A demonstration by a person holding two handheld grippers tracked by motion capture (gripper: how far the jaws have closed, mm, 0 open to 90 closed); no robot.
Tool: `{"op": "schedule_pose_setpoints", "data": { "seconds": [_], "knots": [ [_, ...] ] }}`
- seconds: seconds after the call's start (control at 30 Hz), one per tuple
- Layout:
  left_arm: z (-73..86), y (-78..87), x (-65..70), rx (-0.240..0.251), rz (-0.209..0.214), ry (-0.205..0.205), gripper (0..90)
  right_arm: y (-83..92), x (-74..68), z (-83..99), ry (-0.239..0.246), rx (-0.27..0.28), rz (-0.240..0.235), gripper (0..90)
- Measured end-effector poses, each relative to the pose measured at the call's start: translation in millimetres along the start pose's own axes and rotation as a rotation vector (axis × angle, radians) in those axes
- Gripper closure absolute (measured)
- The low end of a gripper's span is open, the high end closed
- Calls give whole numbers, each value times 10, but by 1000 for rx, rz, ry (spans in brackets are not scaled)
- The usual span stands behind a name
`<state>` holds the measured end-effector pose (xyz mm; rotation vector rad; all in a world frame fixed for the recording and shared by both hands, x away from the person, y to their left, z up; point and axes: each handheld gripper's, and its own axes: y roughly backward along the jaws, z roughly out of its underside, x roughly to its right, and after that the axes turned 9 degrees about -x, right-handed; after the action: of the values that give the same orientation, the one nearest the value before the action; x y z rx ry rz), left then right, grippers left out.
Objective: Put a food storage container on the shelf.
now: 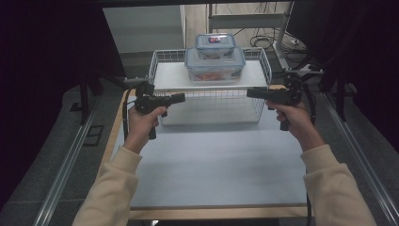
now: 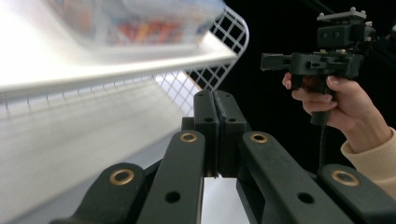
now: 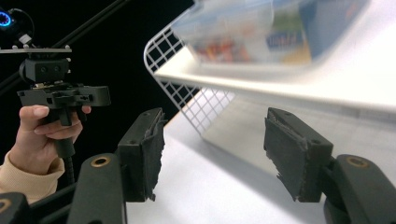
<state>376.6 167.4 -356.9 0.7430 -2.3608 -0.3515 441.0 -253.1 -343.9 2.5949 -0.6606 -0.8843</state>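
The two stacked containers [image 1: 215,63] are set on the white shelf [image 1: 209,75] inside the wire basket [image 1: 265,63], beyond both sets of fingertips. The left gripper [image 1: 180,97] is pressed shut and empty; the right gripper [image 1: 250,92] is parted, holding nothing. The wire rim could be clipped on approach. The grey table [image 1: 211,160] is ringed by darkness.

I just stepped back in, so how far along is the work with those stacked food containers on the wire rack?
Nothing looks done yet: the small container sits stacked on the large container on the wire rack. In hand: both grippers are at the rack's front corners, holding nothing, the left gripper shut, the right gripper open. Left: reaching, gripping and moving the containers.
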Motion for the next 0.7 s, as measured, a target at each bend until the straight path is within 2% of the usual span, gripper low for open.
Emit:
{"op": "schedule_pose_setpoints", "data": {
  "seconds": [0.17,0.2,0.3,0.4,0.5,0.6,0.7],
  "knots": [
    [376,-20,-55,-15,1,16,893,-32,21,340,5,-12,-3,375],
    [411,-22,-65,-20,-1,17,893,-44,36,452,-3,-13,-9,375],
    [618,-35,-133,-24,1,45,892,-55,63,625,-12,-20,-11,375],
    [834,-64,-193,-39,-8,70,889,-67,78,815,-6,-29,16,375],
    [1046,-94,-255,-53,-5,102,889,-119,92,1047,-17,-52,12,375],
    [1219,-113,-307,-71,-21,125,886,-183,106,1266,-25,-85,14,374],
    [1349,-133,-338,-94,-46,136,885,-218,115,1404,-32,-107,12,374]
  ]
}}
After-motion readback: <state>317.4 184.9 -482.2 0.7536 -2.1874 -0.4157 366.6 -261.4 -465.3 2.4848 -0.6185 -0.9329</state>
